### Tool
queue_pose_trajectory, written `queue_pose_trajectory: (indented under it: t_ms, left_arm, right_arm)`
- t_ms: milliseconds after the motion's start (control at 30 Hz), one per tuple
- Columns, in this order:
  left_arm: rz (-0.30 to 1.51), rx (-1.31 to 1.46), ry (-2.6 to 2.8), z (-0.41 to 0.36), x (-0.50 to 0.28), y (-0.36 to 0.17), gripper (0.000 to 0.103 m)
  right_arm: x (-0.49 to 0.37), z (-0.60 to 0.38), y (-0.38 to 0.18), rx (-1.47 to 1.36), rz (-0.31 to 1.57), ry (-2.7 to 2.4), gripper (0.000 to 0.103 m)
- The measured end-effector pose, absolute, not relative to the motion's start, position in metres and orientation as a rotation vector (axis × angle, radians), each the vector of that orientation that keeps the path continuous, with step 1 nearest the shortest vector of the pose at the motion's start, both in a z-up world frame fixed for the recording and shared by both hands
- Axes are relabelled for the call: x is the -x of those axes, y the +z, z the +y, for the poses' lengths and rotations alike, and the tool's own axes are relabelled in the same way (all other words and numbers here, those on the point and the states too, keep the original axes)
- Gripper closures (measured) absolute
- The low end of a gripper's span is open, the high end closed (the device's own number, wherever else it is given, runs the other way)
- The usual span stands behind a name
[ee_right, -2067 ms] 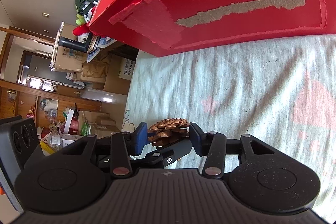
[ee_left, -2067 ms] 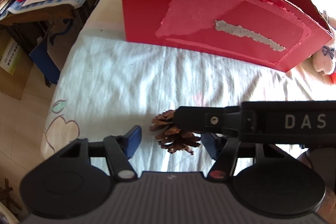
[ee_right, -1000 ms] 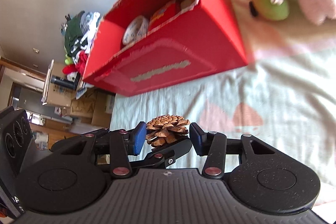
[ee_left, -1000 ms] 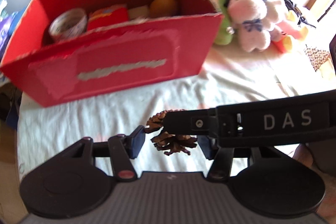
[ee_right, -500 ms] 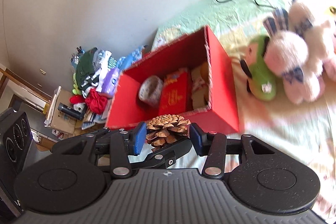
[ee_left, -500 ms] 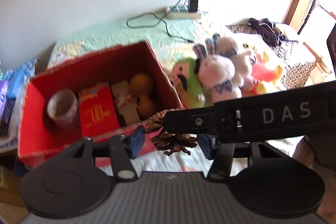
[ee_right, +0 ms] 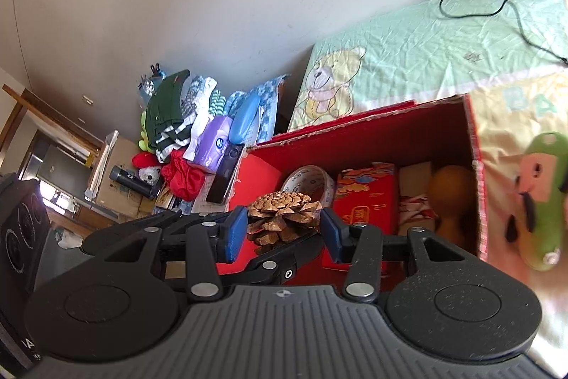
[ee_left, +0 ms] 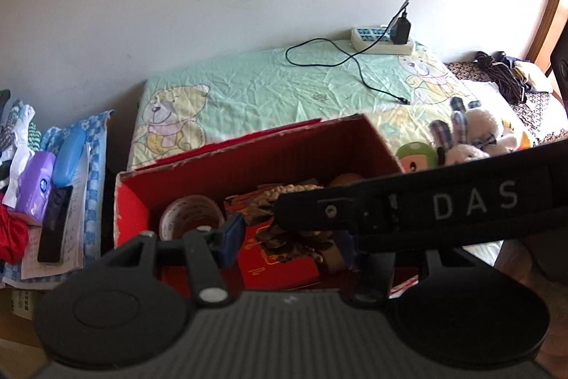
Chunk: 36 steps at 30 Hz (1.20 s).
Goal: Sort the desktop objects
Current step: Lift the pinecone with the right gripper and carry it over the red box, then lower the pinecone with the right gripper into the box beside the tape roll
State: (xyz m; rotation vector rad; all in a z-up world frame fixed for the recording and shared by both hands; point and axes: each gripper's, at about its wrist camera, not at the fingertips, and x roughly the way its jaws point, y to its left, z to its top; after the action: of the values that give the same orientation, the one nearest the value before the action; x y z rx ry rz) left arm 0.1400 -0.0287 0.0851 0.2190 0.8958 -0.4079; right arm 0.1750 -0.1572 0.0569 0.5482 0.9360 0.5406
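The right gripper (ee_right: pixel 280 231) is pinching the pine cone (ee_right: pixel 280 219) above the red box (ee_right: pixel 475 187). The left gripper (ee_left: pixel 289 242), apparently wide, is crossing underneath, so releasing now risks snagging the cone there.

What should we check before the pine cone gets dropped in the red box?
1. Pine cone pinched by the right gripper: ok.
2. Cone above the open red box: ok.
3. Free spot beside the tape roll and red packet: cannot tell.
4. Left gripper clear of the cone: not ok, its open fingers flank it.
5. Green plush outside the box: ok.
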Motion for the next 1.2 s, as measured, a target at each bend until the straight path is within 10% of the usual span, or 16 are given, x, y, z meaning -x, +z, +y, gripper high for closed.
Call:
queue_pose_trajectory:
  t_ms: [1200]
  left_arm:
    - [1.287,-0.275,-0.247,0.019,-0.201,-0.031,0.044]
  right_arm:
    - [-0.249,-0.084,-0.057,-0.582,1.385,0.599,0.056]
